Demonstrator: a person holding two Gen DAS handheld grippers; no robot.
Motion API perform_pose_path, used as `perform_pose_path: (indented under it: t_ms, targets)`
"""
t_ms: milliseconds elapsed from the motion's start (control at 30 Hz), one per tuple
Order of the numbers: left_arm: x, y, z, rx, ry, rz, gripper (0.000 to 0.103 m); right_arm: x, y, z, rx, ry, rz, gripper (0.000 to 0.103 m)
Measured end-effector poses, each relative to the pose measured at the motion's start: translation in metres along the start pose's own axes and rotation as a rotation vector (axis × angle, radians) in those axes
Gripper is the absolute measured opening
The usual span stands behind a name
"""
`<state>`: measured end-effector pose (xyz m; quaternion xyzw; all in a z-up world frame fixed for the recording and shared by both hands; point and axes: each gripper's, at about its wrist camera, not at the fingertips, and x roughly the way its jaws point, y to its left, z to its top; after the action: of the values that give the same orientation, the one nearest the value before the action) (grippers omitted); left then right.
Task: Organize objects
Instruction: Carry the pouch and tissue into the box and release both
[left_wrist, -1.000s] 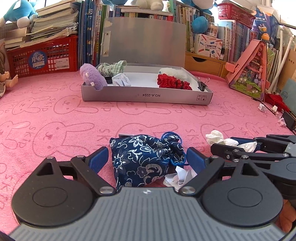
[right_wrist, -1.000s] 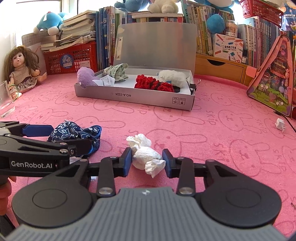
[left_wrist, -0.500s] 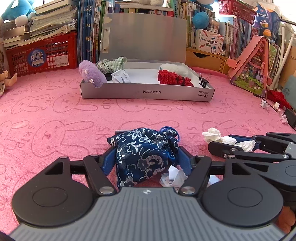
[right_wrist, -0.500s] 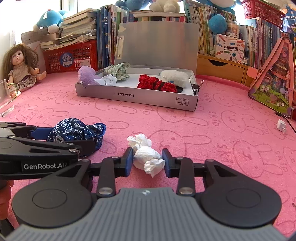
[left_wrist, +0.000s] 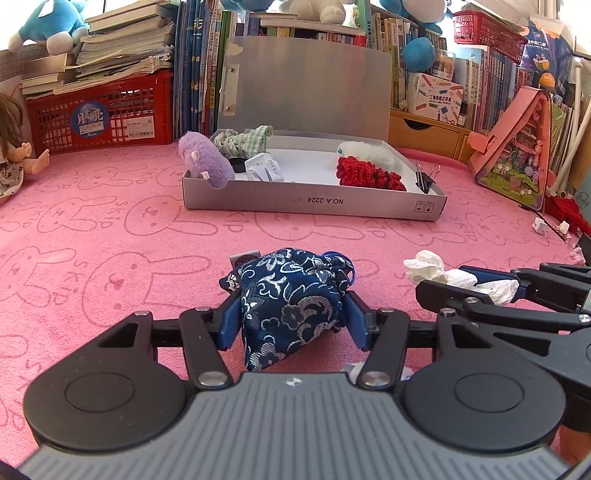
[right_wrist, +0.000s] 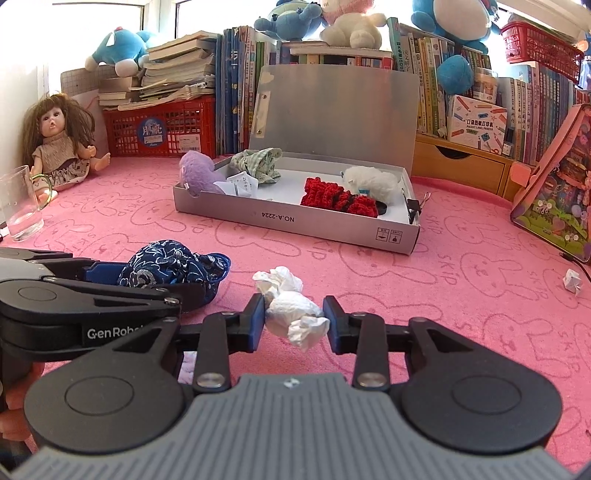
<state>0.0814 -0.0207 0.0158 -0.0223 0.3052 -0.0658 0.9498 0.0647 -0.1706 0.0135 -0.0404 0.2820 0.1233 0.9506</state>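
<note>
**Pouch and tissue held in front of the open box**

A blue floral pouch (left_wrist: 291, 310) is pinched between the blue pads of the left claw (left_wrist: 291, 325), low over the pink bunny-print cloth (left_wrist: 110, 229) by which the desk is covered. A crumpled white tissue (right_wrist: 291, 314) is pinched by the right claw (right_wrist: 295, 319) just beside it. Farther back, a grey open box (left_wrist: 314, 203) is seen with its lid upright; a purple plush (left_wrist: 207, 166), green checked cloth (left_wrist: 247, 138), red knitted piece (left_wrist: 365, 177) and white plush (left_wrist: 369, 153) are held in it.
</note>
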Motion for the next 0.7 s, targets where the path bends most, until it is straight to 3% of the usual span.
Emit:
perform_pose_path:
  t_ms: [233,700]
  targets:
    - [-0.004,0.007,0.018,0.004,-0.046,0.001,0.063,0.005,-0.013,0.015,0.051,-0.007,0.007,0.04]
    - [0.009,0.019,0.085,0.023,-0.155,-0.001,0.063,0.033,-0.056,0.068,0.186,-0.003,0.035,0.04]
